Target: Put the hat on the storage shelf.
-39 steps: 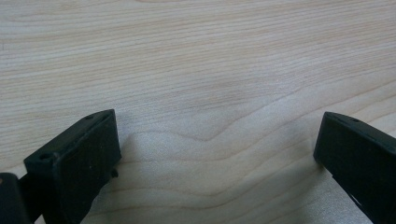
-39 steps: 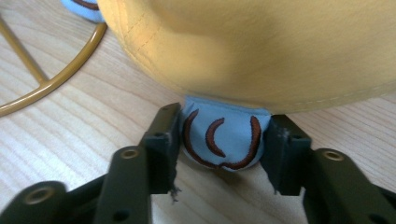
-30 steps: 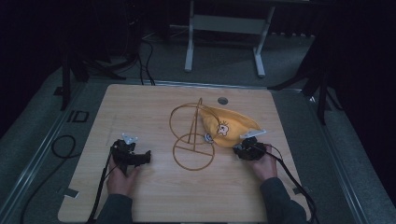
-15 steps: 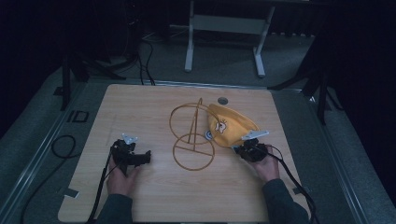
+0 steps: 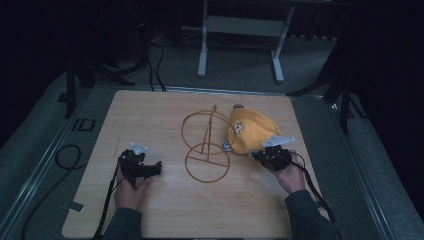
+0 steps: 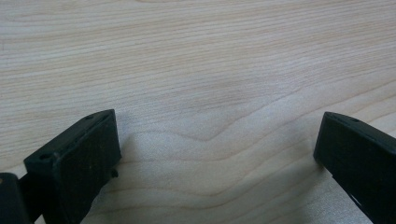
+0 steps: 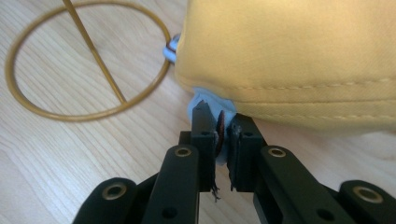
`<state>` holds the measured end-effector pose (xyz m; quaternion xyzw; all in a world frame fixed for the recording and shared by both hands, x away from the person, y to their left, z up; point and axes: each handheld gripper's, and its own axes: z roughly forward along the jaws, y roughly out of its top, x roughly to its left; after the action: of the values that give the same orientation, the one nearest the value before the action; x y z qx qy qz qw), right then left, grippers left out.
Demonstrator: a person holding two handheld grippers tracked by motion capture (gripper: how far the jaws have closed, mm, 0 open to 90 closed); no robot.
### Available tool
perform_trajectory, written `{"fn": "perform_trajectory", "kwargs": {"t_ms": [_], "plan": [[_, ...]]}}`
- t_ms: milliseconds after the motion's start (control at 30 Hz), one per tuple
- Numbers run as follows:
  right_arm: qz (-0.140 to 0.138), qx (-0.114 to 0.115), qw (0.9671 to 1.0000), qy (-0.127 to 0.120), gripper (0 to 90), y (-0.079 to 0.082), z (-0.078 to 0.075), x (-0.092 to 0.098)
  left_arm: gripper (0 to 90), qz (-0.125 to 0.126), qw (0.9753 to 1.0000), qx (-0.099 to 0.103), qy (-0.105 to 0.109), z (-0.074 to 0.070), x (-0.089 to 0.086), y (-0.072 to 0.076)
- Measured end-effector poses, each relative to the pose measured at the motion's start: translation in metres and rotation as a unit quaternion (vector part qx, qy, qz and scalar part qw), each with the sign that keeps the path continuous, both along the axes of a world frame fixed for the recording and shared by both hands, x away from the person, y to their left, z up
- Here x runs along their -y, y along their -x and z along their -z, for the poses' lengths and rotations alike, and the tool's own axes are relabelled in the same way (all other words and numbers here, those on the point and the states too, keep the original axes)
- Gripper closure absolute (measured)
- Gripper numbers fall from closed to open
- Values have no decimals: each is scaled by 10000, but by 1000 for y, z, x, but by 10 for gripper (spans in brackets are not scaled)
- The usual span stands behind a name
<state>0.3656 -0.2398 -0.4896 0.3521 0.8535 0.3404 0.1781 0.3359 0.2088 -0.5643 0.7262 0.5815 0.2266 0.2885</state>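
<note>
A: What do we have on the table (image 5: 165,210)?

B: We see a yellow cap (image 5: 251,131) lying toward the right side of the wooden top, and just beside it, to its left, a wire stand (image 5: 205,144) made of 2 rings joined by a straight rod. 1 ring lies flat on the wood; the other seems to rise behind it.

A: And the right gripper (image 5: 262,156)?

B: We hold it at the cap's near edge. In the right gripper view its jaws are pressed nearly together on a small pale blue tab (image 7: 211,109) that sticks out from under the cap's (image 7: 299,56) stitched hem, with a thin brown strip caught between them. The flat ring of the stand (image 7: 88,60) lies on the wood to the left of that grip.

A: What about the left gripper (image 5: 155,169)?

B: We rest it on the table well apart from the stand, at the left. In the left gripper view its 2 jaws stand wide apart, with bare wood grain (image 6: 201,74) between them and nothing held.

A: Anything else near the cap?

B: A small dark round thing (image 5: 238,106) sits on the table just behind it; we cannot tell what it is.
</note>
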Motion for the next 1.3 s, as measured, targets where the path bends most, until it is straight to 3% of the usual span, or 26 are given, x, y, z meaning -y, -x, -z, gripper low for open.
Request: {"fn": "perform_trajectory", "kwargs": {"t_ms": [500,667,800,933,1067,1200,1300], "plan": [[-228,545,9973,-439,831,11,-64,7,4,3,10000,-6,10,0,0,0],[-310,636,9960,-554,831,16,-80,8,4,6,10000,-17,5,0,0,0],[-425,624,9935,-857,830,19,-89,10,4,6,10000,-17,5,0,0,0],[-424,520,9923,-1038,829,19,-90,14,4,6,10000,-17,5,0,0,0],[-264,398,9928,-1094,827,15,-80,21,4,4,10000,-11,8,0,0,0],[63,262,9921,-1229,819,9,-70,36,4,-5,10000,-3,16,0,0,0],[318,259,9924,-1159,794,9,-63,49,4,4,10000,-11,7,0,0,0]]}}
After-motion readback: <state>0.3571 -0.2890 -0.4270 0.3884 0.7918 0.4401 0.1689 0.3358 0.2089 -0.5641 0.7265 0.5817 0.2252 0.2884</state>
